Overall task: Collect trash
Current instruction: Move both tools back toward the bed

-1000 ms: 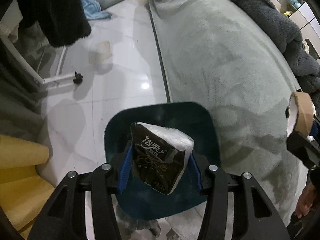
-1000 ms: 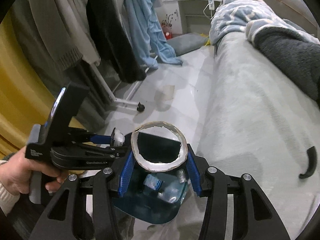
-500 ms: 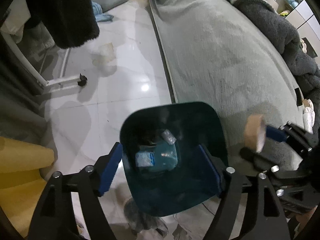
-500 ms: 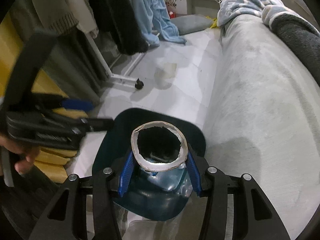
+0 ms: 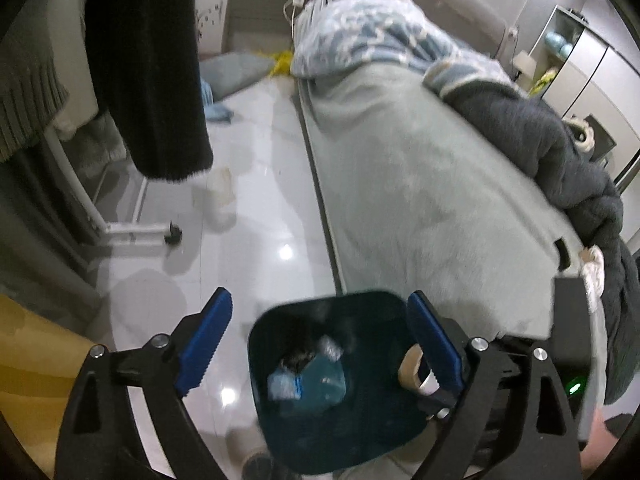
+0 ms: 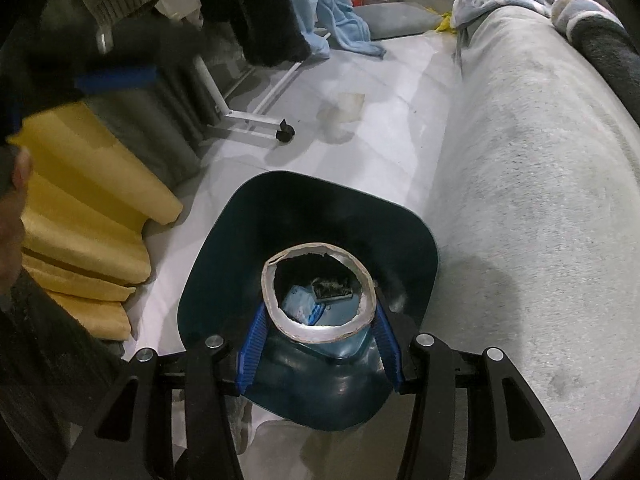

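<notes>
A dark teal bin stands on the white floor beside the bed. My left gripper hovers above it, its jaws opening wide with nothing between the blue pads. In the bin lie a black tissue packet and clear plastic wrappers. My right gripper is shut on a cardboard tube, held end-on over the bin. The packet shows through the tube. In the left wrist view the tube sits just behind my right-hand pad.
A bed with a pale green blanket runs along the bin's right side. A clothes rack foot with a caster and a crumpled clear cup are on the floor beyond. Yellow folds of fabric lie left. A person's hand is at the left edge.
My left gripper let go of the black tissue packet, which dropped into the bin, then opened wide and rose. My right gripper came down with the tube over the bin.
</notes>
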`<state>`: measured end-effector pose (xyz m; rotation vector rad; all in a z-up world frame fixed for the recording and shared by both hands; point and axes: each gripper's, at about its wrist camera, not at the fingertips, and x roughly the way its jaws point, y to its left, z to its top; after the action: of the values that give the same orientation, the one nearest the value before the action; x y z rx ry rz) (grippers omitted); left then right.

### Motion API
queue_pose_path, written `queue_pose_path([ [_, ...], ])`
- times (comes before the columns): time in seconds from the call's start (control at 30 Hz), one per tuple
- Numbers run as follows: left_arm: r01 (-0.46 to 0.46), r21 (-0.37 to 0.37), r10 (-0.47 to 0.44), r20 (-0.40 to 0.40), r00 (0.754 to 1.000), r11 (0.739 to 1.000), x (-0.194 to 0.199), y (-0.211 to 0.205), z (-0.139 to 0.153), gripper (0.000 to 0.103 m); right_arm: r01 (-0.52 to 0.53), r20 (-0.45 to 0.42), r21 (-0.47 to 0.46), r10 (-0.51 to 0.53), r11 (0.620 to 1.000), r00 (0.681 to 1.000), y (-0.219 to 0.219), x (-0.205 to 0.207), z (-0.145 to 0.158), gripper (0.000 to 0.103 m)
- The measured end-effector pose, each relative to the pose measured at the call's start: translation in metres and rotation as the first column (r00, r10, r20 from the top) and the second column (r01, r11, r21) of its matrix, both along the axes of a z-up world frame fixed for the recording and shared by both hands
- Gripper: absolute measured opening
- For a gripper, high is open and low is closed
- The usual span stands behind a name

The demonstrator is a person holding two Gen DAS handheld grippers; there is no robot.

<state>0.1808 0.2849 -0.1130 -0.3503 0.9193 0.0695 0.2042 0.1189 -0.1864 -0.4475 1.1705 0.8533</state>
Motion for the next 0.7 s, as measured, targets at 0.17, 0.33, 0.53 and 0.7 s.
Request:
queue_pose_path([
  [0.17, 0.006, -0.021, -0.003, 0.115, 0.993, 1.0, 0.0, -0.006, 0.027, 0.093, -0.015, 0.001, -0.007, 0.015, 1.0, 1.0, 0.003, -0.004, 0.002, 0.064],
  [0.33, 0.034, 0.034, -0.041, 0.224, 0.974, 0.999, 0.001, -0.025, 0.05, 0.095, -0.006, 0.026, 0.02, 0.005, 1.0, 1.0, -0.004, -0.006, 0.017, 0.074],
  [0.53, 0.066, 0.053, -0.079, 0.301, 0.95, 0.996, 0.006, -0.048, 0.065, 0.095, 0.027, 0.096, 0.079, -0.035, 0.996, 0.995, -0.027, -0.001, 0.048, 0.078],
  [0.7, 0.105, 0.081, -0.128, 0.37, 0.92, 0.991, 0.009, -0.077, 0.08, 0.095, 0.068, 0.162, 0.134, -0.09, 0.989, 0.983, -0.055, 0.008, 0.073, 0.08],
])
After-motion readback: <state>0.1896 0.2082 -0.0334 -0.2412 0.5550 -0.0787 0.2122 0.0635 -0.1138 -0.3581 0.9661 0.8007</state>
